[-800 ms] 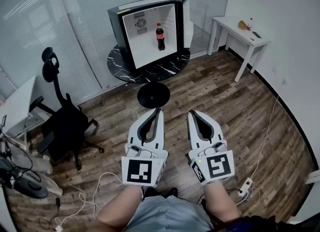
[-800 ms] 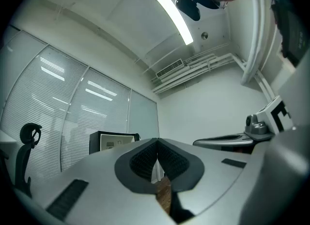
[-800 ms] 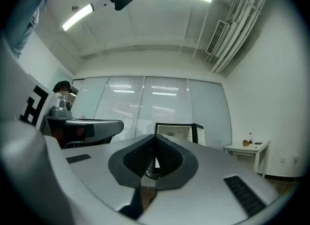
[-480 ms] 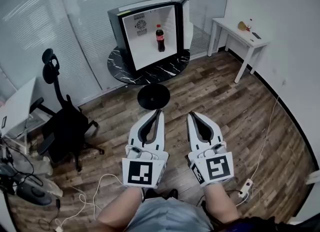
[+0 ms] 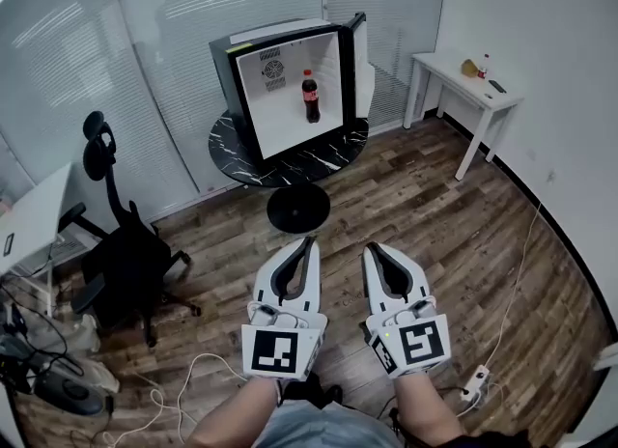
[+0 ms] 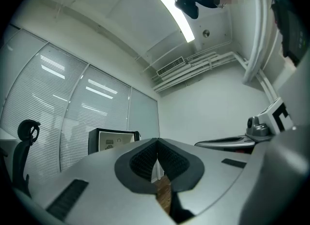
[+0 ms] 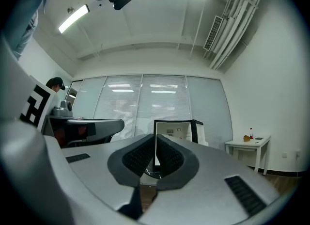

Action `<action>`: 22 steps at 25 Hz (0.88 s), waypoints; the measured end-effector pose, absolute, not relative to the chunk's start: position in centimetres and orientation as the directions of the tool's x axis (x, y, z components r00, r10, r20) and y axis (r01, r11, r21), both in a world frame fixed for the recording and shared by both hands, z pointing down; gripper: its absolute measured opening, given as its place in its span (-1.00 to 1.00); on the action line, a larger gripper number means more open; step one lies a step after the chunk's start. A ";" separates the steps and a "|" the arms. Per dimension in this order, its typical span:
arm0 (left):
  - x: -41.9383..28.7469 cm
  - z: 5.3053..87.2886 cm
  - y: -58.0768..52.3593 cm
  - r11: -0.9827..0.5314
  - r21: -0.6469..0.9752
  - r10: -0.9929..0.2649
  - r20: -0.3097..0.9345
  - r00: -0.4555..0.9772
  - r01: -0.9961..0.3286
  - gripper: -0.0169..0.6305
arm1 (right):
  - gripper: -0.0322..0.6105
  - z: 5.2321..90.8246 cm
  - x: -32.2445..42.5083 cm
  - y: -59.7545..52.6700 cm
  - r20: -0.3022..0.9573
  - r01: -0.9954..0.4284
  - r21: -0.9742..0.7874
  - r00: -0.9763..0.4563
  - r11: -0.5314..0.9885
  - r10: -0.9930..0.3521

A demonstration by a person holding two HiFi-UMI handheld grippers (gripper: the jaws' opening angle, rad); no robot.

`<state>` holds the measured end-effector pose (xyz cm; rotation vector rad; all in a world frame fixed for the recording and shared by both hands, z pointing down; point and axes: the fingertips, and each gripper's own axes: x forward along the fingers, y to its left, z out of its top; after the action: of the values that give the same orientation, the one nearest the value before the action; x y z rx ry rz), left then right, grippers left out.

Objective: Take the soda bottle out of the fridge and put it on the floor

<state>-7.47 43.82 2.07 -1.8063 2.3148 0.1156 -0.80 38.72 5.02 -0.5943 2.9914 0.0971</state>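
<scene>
1. Soda bottle (image 5: 311, 96) stands upright inside the open fridge (image 5: 238, 77), on its floor, right of centre. Not yet touched.
2. Fridge sits on a dark round worktop (image 5: 290, 154). Fridge door (image 5: 357, 48) is swung wide to the right, so access is clear.
3. Left hand-held gripper (image 5: 309, 240): jaws closed tip to tip, nothing between them.
4. Right hand-held gripper (image 5: 370, 246): jaws also closed together, empty. Both are held low in front of the person, side by side, well apart from the fridge.
5. Step in hand, as I read it: the approach. The person needs to walk closer before any reach makes sense.
6. Watch footing on the way: cables (image 5: 188, 364) trail on the floor (image 5: 435, 195) near the feet, the worktop's pedestal base (image 5: 298, 209) sticks out in front, and an office chair (image 5: 121, 253) is to the left.
7. Open one pair of jaws wide before it enters the fridge. The right one looks better placed, since the bottle is on the door side.
8. Go in level and take the bottle round its body, below the neck, pads on either side. Closing too high could tip it.
9. Lift it slightly, draw it straight out clear of the fridge lip, then set it upright on a bare patch of floor away from the cables.
</scene>
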 end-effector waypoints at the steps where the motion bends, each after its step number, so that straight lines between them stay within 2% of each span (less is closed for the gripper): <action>1: -7.8 2.2 43.4 0.250 -0.068 -0.951 -0.203 -0.232 -0.966 -0.91 | -0.81 5.1 -1.1 38.3 -0.098 -0.384 0.044 -0.920 0.922 -0.379; 10: -14.8 4.4 35.5 0.262 -0.029 -0.953 -0.168 -0.254 -0.965 -0.91 | -0.78 7.7 -7.5 30.2 -0.047 -0.391 0.026 -0.920 0.920 -0.389; 22: -28.6 4.7 20.7 0.254 -0.012 -0.956 -0.155 -0.249 -0.967 -0.91 | -0.79 8.3 -21.6 15.5 -0.014 -0.398 0.023 -0.917 0.917 -0.398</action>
<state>-28.57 20.74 4.69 -1.8387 2.3809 0.1283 -21.56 15.46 8.28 -0.6362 3.0666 0.0398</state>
